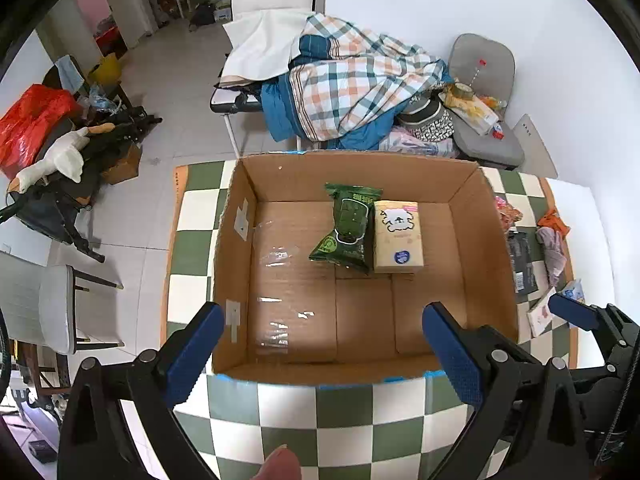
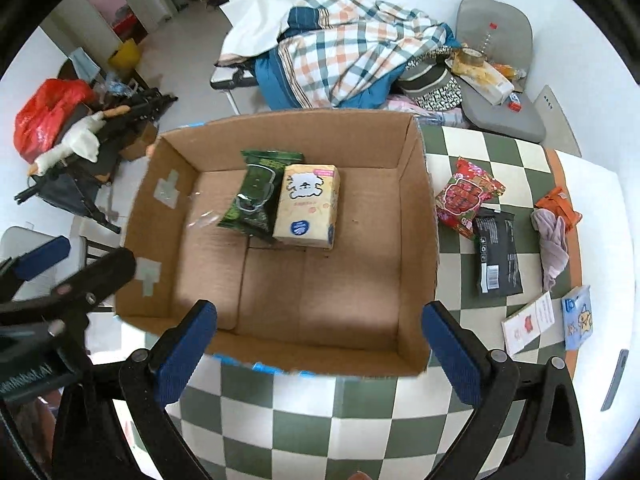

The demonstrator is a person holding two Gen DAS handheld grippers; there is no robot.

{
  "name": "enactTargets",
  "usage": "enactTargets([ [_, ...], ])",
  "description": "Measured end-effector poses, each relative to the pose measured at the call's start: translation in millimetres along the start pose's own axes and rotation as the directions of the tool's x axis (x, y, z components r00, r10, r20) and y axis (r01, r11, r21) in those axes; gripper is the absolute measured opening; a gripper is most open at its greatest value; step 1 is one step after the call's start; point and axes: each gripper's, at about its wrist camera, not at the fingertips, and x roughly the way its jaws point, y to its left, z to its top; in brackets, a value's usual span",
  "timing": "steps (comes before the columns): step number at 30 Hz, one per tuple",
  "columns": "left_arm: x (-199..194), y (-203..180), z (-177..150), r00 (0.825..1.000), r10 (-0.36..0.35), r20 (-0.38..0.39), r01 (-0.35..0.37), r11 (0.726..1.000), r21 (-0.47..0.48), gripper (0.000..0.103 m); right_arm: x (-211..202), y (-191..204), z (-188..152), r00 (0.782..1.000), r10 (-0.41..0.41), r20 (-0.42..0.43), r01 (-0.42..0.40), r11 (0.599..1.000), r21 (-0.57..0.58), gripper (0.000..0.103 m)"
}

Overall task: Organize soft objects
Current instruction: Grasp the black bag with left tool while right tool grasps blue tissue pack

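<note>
Both claws (image 1: 320, 344) (image 2: 316, 340) spread apart, empty, cardboard box (image 2: 416, 216), packs' (image 2: 308, 206) writing unreadable.

Green pack (image 2: 256, 196), cream pack (image 2: 306, 206), green-and-white checked cloth (image 2: 304, 420).

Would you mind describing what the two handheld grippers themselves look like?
Both the left gripper and right gripper have black angular frames with round silver rivets. Their fingers carry textured blue pads. No cables or sleeves show; only a bare fingertip appears at the bottom edge.
</note>
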Motion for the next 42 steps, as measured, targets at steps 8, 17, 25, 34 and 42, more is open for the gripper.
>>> enactTargets([
  [8, -42.5, -40.7, 1.1, 0.998, -0.009, 0.055, 0.005, 0.998, 0.06, 0.101, -44.0, -24.1, -20.7, 0.994, 0.103, 0.042, -0.104, 0.994, 0.041, 0.103],
  [17, -42.3, -169.2, 33.1, 0.998, -0.037, 0.055, 0.021, 0.965, 0.261, 0.101, -84.5, -158.0, -42.7, 0.994, 0.08, 0.076, -0.096, 0.965, 0.244, 0.103],
  [25, 60.5, -274.8, 60.5, 0.967, -0.117, -0.228, 0.17, 0.958, 0.23, 0.101, -70.2, -321.4, -67.0, 0.999, -0.034, 0.012, 0.024, 0.885, 0.465, 0.103],
  [34, 185.6, -332.0, 59.4, 0.885, -0.1, -0.455, 0.17, 0.979, 0.115, 0.1, -1.1, -450.9, -91.5, 0.993, -0.009, -0.12, 0.084, 0.762, 0.642, 0.103],
  [42, 254.2, -352.4, 52.0, 0.847, -0.004, -0.531, 0.106, 0.981, 0.162, 0.1, 73.9, -456.0, -74.8, 0.954, -0.065, -0.294, 0.174, 0.915, 0.365, 0.103],
])
